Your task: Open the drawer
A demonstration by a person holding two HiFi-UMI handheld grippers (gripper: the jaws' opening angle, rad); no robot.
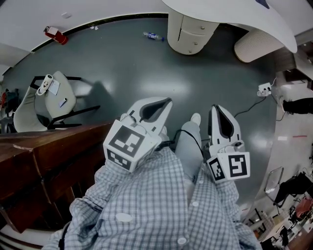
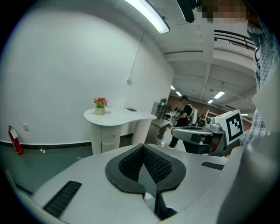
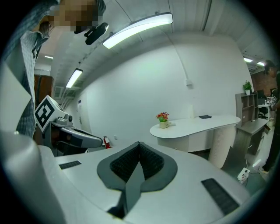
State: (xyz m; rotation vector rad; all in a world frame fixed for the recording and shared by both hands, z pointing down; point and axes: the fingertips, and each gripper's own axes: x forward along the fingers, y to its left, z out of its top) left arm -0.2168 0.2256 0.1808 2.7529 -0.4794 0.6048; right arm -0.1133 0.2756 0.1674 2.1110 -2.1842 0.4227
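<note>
- The left gripper (image 2: pixel 143 147) has its jaws pressed together, and the dark ribbed pads meet along one line with nothing between them.
- The right gripper (image 3: pixel 138 144) is the same, with jaws pressed together and pinching nothing.
- In the head view both grippers are held close in front of the person's checked shirt (image 1: pixel 161 205), side by side above a dark green floor (image 1: pixel 122 68).
- The drawer (image 1: pixel 195 25) is in a rounded white cabinet (image 1: pixel 176 35) under the far white desk (image 1: pixel 230 14), well apart from both grippers.
- Two drawer fronts sit one above the other, both pushed in flush, so what is inside cannot be seen.
- On the desk top a small pot (image 2: pixel 100 111) holds red flowers with green leaves.
- A flat dark thing (image 3: pixel 204 117) lies farther along the desk top.
- A plastic bottle (image 1: pixel 153 35) lies on the floor just left of the cabinet.
- A red fire extinguisher (image 1: pixel 55 34) is by the far left wall.
- A pale chair (image 1: pixel 46 100) with a black frame stands on the left, near a brown wooden unit (image 1: pixel 44 161).
</note>
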